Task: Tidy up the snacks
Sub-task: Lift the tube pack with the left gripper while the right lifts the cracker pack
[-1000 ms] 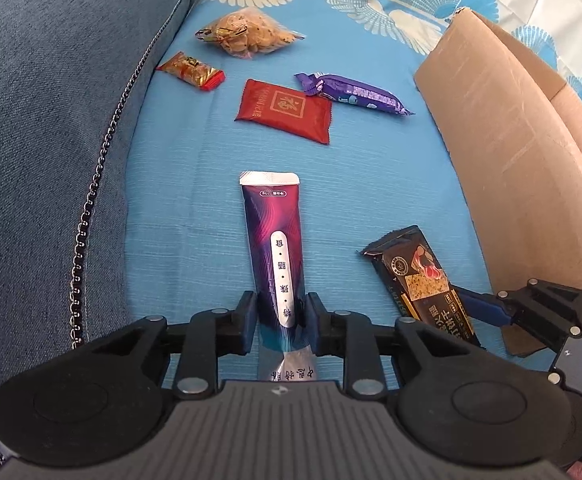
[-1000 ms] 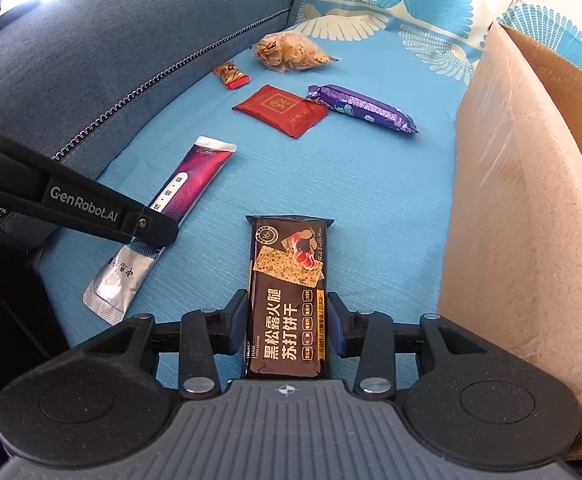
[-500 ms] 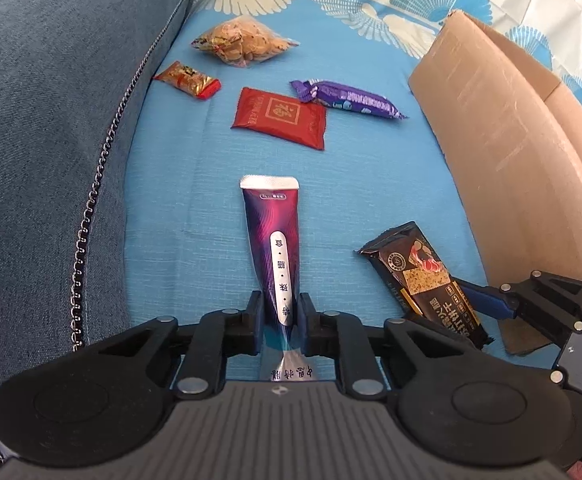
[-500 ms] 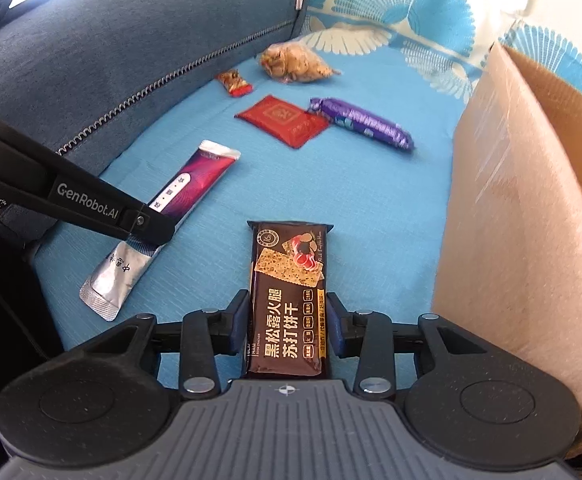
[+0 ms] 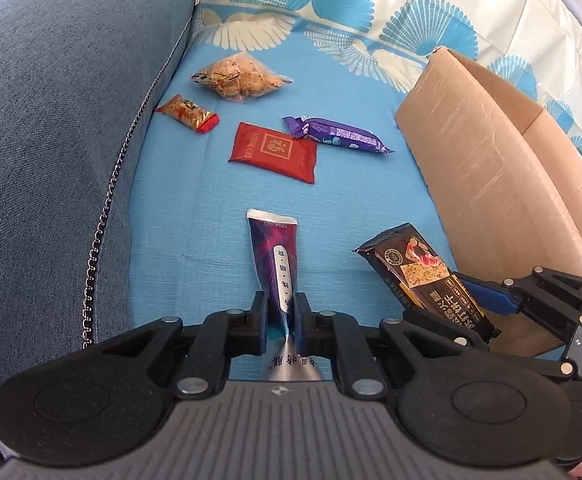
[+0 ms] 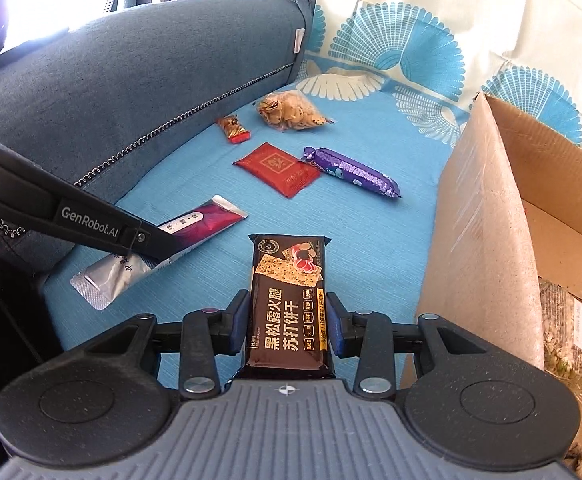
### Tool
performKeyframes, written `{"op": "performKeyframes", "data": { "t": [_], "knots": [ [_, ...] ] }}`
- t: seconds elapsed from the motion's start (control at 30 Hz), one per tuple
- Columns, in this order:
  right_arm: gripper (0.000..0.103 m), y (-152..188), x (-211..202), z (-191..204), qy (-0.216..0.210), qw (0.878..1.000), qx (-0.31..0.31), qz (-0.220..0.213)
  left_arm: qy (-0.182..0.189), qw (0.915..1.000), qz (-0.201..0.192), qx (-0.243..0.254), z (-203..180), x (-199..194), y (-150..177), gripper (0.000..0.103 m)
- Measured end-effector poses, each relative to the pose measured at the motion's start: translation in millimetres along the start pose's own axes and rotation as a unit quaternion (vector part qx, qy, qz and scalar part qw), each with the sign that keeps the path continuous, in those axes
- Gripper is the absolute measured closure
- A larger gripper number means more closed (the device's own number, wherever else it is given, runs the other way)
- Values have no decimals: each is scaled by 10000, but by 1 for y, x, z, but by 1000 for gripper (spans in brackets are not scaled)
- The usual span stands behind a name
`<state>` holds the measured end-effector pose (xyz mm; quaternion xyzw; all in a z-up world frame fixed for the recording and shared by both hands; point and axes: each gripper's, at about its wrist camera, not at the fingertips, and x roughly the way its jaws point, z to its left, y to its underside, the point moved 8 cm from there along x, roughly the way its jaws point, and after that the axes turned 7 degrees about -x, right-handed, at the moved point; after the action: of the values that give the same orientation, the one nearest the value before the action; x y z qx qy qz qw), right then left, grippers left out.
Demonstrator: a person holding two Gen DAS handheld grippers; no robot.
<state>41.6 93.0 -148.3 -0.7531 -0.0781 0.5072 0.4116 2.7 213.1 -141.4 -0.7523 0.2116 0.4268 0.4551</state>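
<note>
Snacks (image 5: 273, 151) beside box wall (image 5: 479, 152)

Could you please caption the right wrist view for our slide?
Right hand-held gripper clamps a dark brown cracker packet beside the open cardboard box.

Blue textured sheet (image 5: 195, 208) covers the seat, with a blue-and-cream fan-print cloth (image 6: 431, 28) draped up behind it. Grey-blue cushion (image 5: 51, 120) along the left, beaded chain trim (image 5: 103, 216) on its edge. Bright daylight blows out the upper left of the right wrist view.
</note>
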Motion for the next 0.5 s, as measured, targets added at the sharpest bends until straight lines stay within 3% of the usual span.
{"op": "performKeyframes", "data": {
  "t": [0.17,0.33,0.4,0.5],
  "knots": [
    [62,1,0,1,-12,10000,-25,7,-28,10000,57,37,0,2,1,89],
    [62,11,12,5,-140,9990,-57,421,-134,9992,372,5,4,14,3,80],
    [62,15,17,5,-121,9984,-66,555,-164,9989,419,90,2,17,3,71],
    [62,17,21,5,-139,9979,-36,631,-231,9986,406,242,-2,23,2,70]
  ]
}}
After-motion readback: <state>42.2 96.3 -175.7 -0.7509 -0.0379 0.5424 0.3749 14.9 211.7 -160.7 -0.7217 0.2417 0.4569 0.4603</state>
